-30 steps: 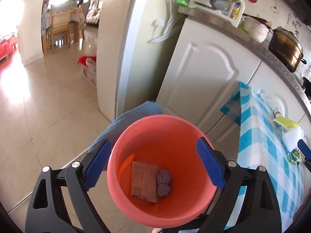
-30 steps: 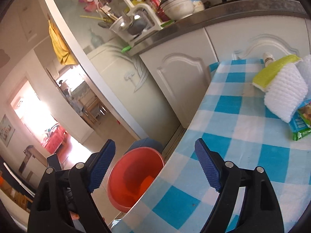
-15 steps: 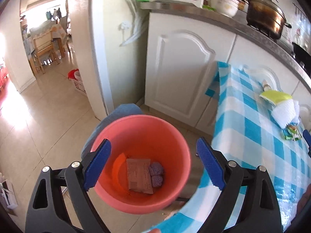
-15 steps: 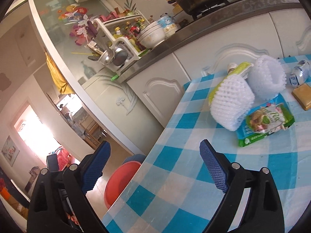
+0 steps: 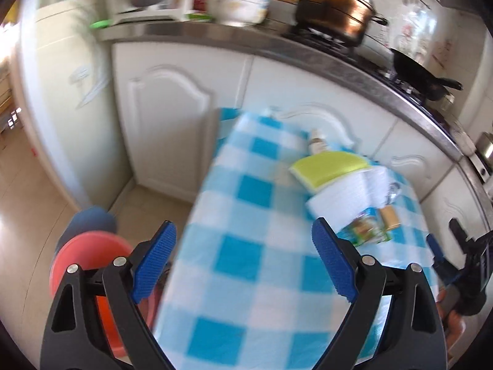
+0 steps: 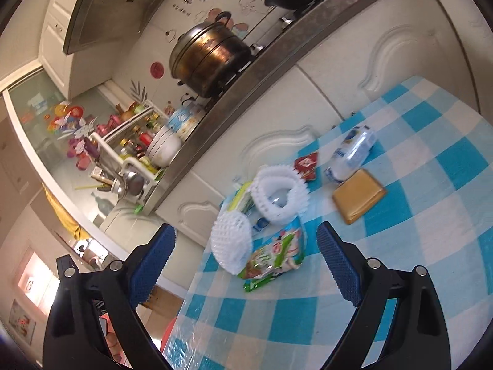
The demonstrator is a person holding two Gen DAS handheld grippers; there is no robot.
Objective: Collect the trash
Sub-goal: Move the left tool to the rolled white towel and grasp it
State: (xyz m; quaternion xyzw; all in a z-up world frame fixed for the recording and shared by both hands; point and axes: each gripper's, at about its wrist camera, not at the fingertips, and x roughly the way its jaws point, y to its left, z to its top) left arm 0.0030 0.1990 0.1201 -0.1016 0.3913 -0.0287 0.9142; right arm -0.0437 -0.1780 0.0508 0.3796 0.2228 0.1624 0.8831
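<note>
Well above the checked blue-and-white bench [image 6: 431, 215], the right tongs [image 6: 246, 259] stand wide apart with nothing between the pads. The left tongs [image 5: 243, 262] are likewise spread wide and empty, pointing down over the bench's near edge. Trash lies scattered on the cloth: a green snack wrapper [image 6: 274, 259] just beside two white foam fruit nets [image 6: 279, 195], a tan flat packet [image 6: 359, 195], a small red sachet [image 6: 306, 165], a crumpled clear bottle with a blue-and-white label [image 6: 351, 152], and a yellow-green sponge-like piece [image 5: 329, 168]. Printing on the wrapper and label is too blurred to read. Beside the bench, on the floor, stands the orange-red bucket [image 5: 77, 252]. Behind, a brass-coloured pot [image 6: 209, 58] sits on the stove; dark characters on the wall are illegible.
</note>
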